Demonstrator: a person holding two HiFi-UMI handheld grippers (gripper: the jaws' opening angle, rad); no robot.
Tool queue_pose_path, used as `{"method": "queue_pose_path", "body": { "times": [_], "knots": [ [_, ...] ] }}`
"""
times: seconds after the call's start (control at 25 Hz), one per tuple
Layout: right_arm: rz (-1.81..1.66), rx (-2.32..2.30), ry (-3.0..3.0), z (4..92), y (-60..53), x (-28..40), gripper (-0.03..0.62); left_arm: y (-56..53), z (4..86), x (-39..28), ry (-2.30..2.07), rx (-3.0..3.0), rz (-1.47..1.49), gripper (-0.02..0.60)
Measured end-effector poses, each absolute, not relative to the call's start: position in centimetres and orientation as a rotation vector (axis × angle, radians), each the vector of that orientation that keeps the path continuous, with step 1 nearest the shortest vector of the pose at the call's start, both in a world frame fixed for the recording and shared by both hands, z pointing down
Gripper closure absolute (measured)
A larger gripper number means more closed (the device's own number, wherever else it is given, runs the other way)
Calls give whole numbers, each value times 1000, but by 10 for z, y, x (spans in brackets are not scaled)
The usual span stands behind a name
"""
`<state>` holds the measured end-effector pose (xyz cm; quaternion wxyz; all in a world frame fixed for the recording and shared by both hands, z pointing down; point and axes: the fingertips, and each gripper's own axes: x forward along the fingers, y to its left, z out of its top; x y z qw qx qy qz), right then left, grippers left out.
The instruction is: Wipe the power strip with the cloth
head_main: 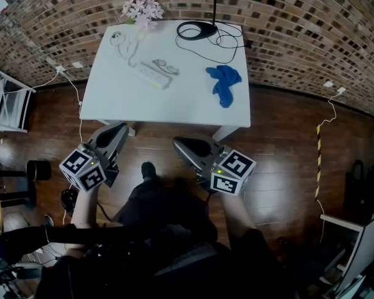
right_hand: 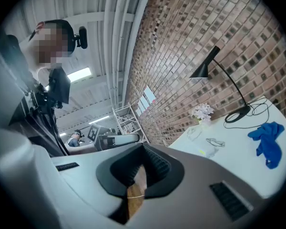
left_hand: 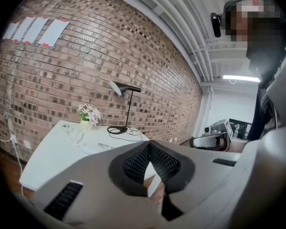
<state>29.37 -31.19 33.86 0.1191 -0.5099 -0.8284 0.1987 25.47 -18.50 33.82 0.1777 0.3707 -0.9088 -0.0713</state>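
The white power strip (head_main: pixel 153 75) lies left of centre on the white table (head_main: pixel 174 104), with its cord looping toward the back. On the table's right part a crumpled blue cloth (head_main: pixel 224 83) lies by itself. Both grippers hang over the wooden floor in front of the table, short of its near edge. My left gripper (head_main: pixel 120 129) is shut and holds nothing, and so is my right gripper (head_main: pixel 178 143). The right gripper view shows the cloth (right_hand: pixel 267 142) and the strip (right_hand: pixel 208 151) far ahead of its closed jaws (right_hand: pixel 144 147). In the left gripper view the jaws (left_hand: pixel 150 145) meet, pointing at the table (left_hand: pixel 47 156).
A black desk lamp's base (head_main: pixel 196 30) and its cable sit at the table's back, a pot of pale flowers (head_main: pixel 143 10) at the back left. A brick wall (head_main: pixel 299 23) stands behind. A metal rack (head_main: pixel 6 101) stands at the left, and cables run along the floor.
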Motion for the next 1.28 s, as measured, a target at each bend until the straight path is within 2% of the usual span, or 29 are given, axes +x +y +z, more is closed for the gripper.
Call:
{"method": "queue_pose_path", "body": {
  "times": [0.44,0.8,1.28],
  "knots": [
    [573,-1324,-2535,332,-320,255,611,-187,343,191,-2528,1199,-230,591],
    [611,-1208,-2537,327,-263,192,611,-144,353,120,-2466,1295,-270,591],
    [407,-976,-2596,334,-221,123,611,-94,385,43,-2377,1388,-213,591]
  ]
}}
